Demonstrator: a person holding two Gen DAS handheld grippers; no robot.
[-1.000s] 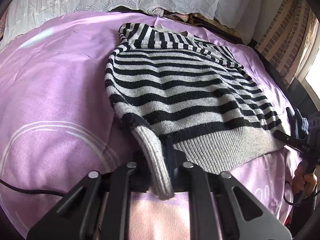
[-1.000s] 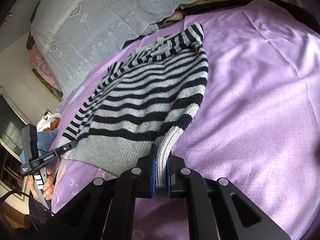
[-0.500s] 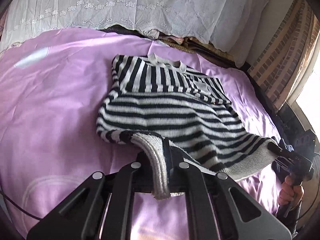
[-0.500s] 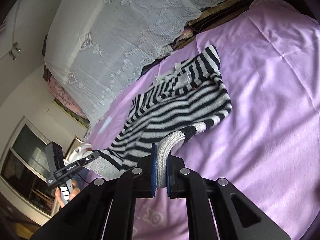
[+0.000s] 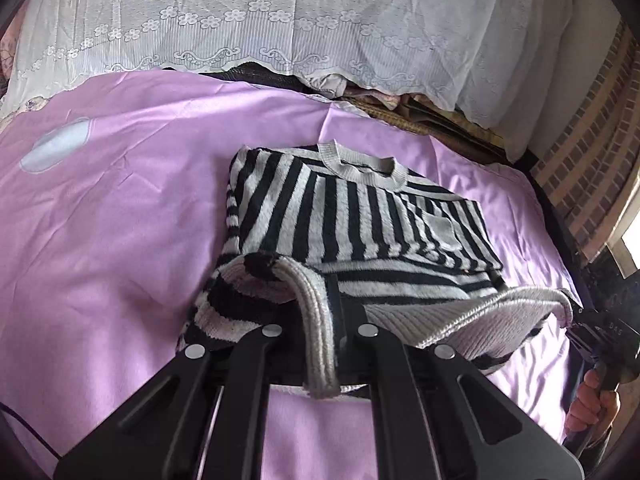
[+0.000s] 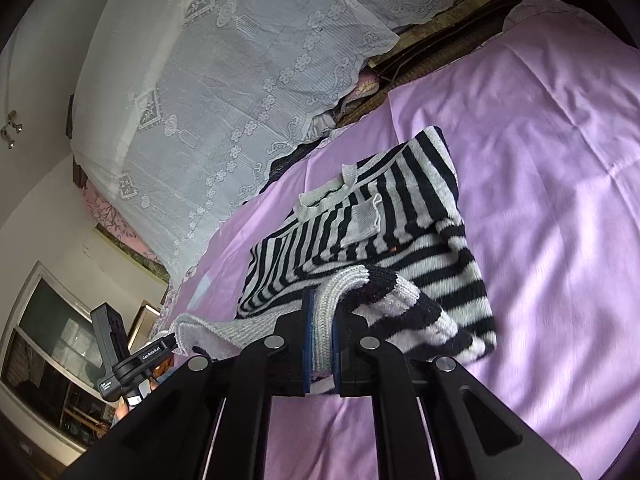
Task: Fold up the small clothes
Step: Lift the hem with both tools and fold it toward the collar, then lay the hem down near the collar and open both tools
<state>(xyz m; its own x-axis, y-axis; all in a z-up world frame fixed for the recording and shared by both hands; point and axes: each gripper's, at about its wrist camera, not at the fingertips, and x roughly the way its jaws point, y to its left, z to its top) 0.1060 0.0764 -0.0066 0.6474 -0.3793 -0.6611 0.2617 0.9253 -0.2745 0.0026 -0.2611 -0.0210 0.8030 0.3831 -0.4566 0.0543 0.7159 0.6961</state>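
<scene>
A black-and-white striped sweater (image 5: 360,216) lies on the purple bedsheet (image 5: 120,208), its collar toward the headboard. My left gripper (image 5: 320,344) is shut on the left corner of its ribbed grey hem (image 5: 316,320), raised over the sweater's body. My right gripper (image 6: 320,340) is shut on the hem's other corner (image 6: 332,300), also lifted, with the striped sweater (image 6: 400,208) doubled under it. The hem stretches between both grippers. In the left wrist view, the right gripper (image 5: 576,322) shows at the right edge with a hand (image 5: 592,404) on its handle. The left gripper (image 6: 174,342) appears at the left of the right wrist view.
White lace-covered pillows (image 5: 280,20) line the head of the bed. A brick-pattern wall (image 5: 592,152) and a window stand to the right. A cabinet with glass doors (image 6: 52,352) stands beside the bed. Purple sheet (image 6: 560,160) spreads wide around the sweater.
Both grippers rose and carried the hem toward the collar. The sweater's lower half now folds over its upper half, and more of the headboard pillows has come into view.
</scene>
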